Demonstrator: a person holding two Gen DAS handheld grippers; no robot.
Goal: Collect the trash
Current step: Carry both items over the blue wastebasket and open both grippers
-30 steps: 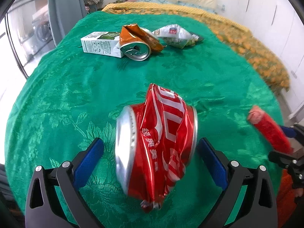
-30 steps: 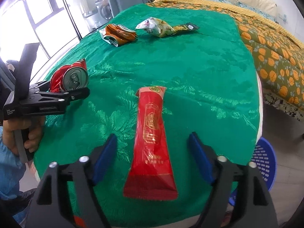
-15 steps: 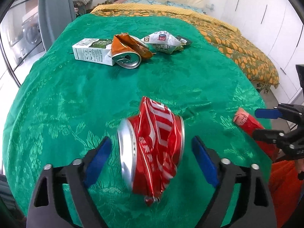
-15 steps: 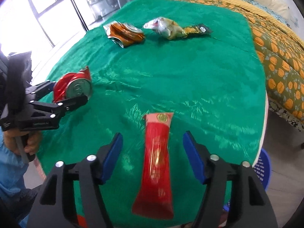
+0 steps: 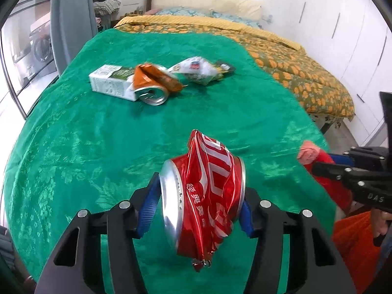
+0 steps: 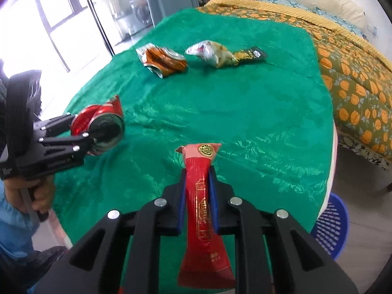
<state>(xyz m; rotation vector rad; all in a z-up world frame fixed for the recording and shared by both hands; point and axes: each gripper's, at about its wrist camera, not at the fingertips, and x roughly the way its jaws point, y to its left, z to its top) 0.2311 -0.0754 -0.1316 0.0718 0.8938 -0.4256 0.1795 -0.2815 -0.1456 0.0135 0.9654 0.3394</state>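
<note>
Green cloth point(image 5: 103, 147) is my landmark. On its far part lie a carton point(image 5: 110, 84), an orange can point(image 5: 154, 85) and a wrapper point(image 5: 198, 69), all untouched. Over its near edge my left gripper point(image 5: 196, 205) is closing its jaws, pads pressing a crushed red can point(image 5: 205, 196); my right gripper point(image 6: 197, 196) is clamped on a red sachet point(image 6: 201, 196). Step: pickup. Next, I judge, carry both to the blue basket point(image 6: 333, 227) beyond the cloth's near right edge.
</note>
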